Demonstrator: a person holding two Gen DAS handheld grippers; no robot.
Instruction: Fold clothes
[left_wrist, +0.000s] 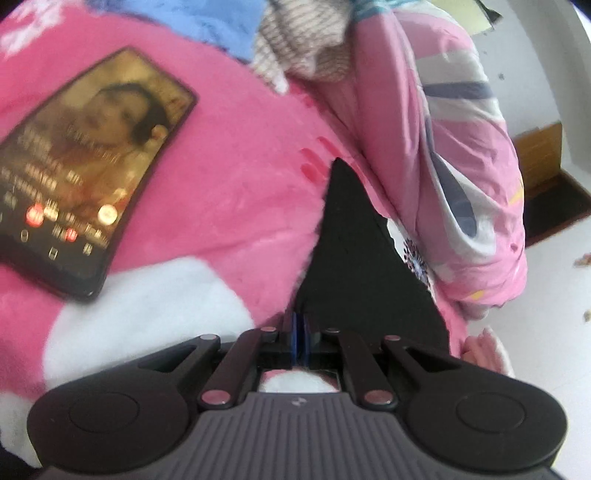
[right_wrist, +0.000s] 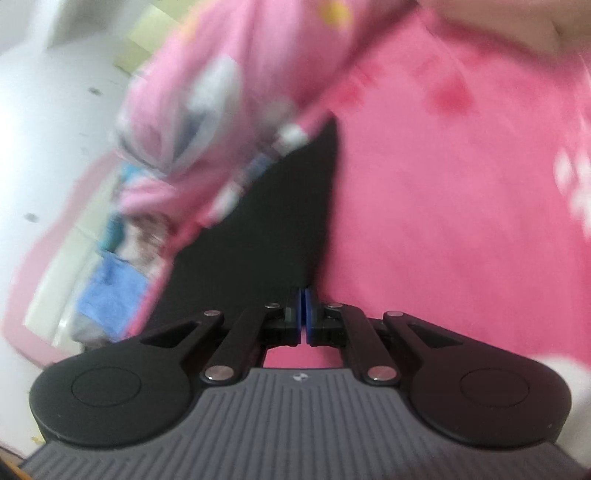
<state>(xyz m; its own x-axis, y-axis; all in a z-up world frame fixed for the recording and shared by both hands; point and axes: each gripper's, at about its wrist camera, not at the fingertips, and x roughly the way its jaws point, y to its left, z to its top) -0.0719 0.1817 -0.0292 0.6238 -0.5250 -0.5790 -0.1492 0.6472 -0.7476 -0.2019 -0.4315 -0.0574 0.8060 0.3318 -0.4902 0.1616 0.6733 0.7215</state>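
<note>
We see the left gripper (left_wrist: 300, 325) with its blue pads (left_wrist: 295, 332) pressed together, and a black garment (left_wrist: 354, 258) rises from between them in a tall pointed fold, so the jaws are clamped on its edge. Ahead and to the left of this gripper lies a fluffy pink blanket (left_wrist: 229, 177) with white patches, and on it, well off to the left, a phone (left_wrist: 85, 166) with its screen lit. To the right of the black fold a pink patterned quilt (left_wrist: 443, 147) is heaped up, and past its edge the white floor (left_wrist: 546, 332) lies open.

The right gripper (right_wrist: 303, 310) also has its blue pads (right_wrist: 312, 314) together. The black garment (right_wrist: 273, 229) reaches up from the fingertips, but this view is blurred and we cannot tell for certain that cloth is pinched there. To its right spreads the pink blanket (right_wrist: 443, 203); to its left sits the patterned quilt (right_wrist: 207, 103), with pale floor (right_wrist: 55, 129) beyond.
</note>
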